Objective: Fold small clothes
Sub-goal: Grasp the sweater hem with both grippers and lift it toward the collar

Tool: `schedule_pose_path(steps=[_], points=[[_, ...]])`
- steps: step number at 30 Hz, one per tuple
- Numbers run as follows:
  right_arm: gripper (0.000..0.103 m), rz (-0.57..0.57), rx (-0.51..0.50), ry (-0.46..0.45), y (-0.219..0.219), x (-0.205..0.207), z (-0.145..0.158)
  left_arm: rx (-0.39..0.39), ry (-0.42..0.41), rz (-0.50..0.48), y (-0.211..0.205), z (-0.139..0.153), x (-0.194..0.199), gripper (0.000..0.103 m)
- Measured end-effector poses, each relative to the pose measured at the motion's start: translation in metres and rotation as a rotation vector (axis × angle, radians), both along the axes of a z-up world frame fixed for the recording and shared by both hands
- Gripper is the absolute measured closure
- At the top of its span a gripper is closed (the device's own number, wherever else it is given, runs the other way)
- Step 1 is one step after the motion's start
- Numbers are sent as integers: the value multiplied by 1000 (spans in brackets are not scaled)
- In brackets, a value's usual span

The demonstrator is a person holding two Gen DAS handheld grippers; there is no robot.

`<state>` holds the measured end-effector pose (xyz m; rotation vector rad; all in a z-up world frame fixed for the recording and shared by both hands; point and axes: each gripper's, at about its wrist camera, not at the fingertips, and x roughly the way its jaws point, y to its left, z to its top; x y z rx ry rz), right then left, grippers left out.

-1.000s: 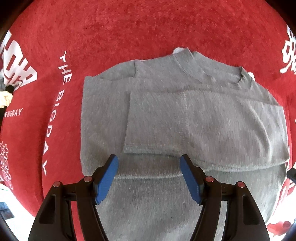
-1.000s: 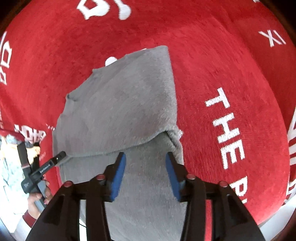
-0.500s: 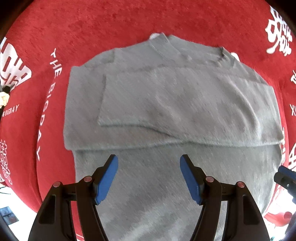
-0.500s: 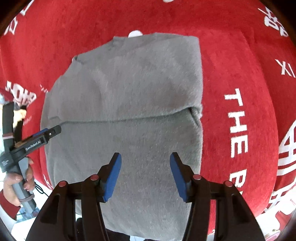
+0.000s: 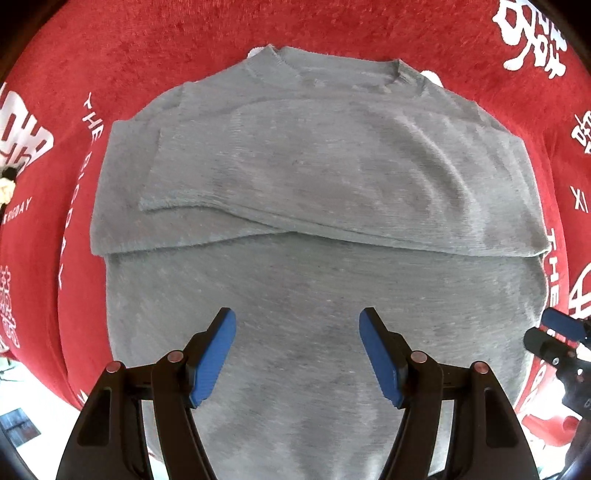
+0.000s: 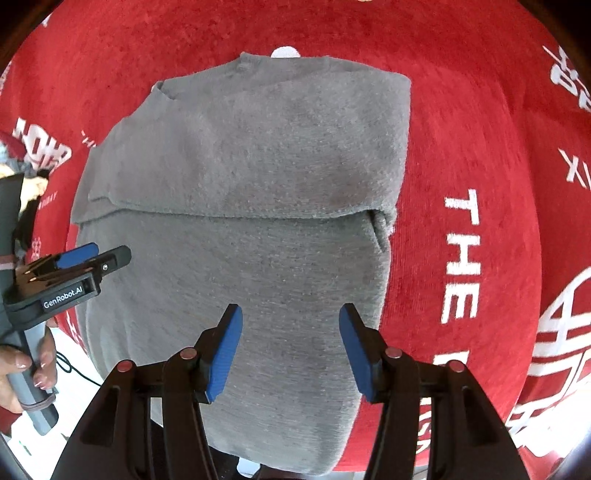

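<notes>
Grey knitted sweater [image 5: 314,177], sleeves folded across its chest, lies flat on the red printed cloth [image 5: 184,48]; both hand-held grippers, left [image 5: 297,354] and right [image 6: 290,347], hover above it, jaws apart, the right's having just widened, nothing between.

Over the sweater [image 5: 317,206]: we see nothing standing on it; it lies flat on the red cloth [image 5: 332,33].
Far side: bare red cloth beyond the collar, open to us.
Right of sweater: wide red cloth [image 6: 480,147], clear.
Left edge: our left gripper [image 6: 92,258] and hand [image 6: 22,365] hang just beside the sweater's edge, crowding that side.
Near right edge: our right gripper [image 5: 554,332] sits there.
</notes>
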<state>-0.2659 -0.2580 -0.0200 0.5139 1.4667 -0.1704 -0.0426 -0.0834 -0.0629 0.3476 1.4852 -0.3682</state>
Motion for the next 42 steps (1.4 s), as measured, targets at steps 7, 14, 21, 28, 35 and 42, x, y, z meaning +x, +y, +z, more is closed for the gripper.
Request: schedule_pose_path(steps=[7, 14, 21, 28, 35, 42], points=[[45, 57, -1, -14, -4, -4, 3, 10, -5, 41, -20, 18, -51, 33], [45, 26, 10, -35, 0, -21, 8, 5, -3, 28, -8, 29, -87, 33], [45, -204, 229, -163, -12, -85, -1, -48, 11, 18, 43, 37, -107, 33], [44, -276, 276, -88, 5, -172, -31, -113, 89, 33, 139, 29, -142, 33], [44, -304, 397, -35, 39, -218, -73, -185, 189, 83, 207, 8, -172, 33], [43, -232, 455, 2, 64, -217, -97, -280, 256, 5, 199, 16, -214, 25]])
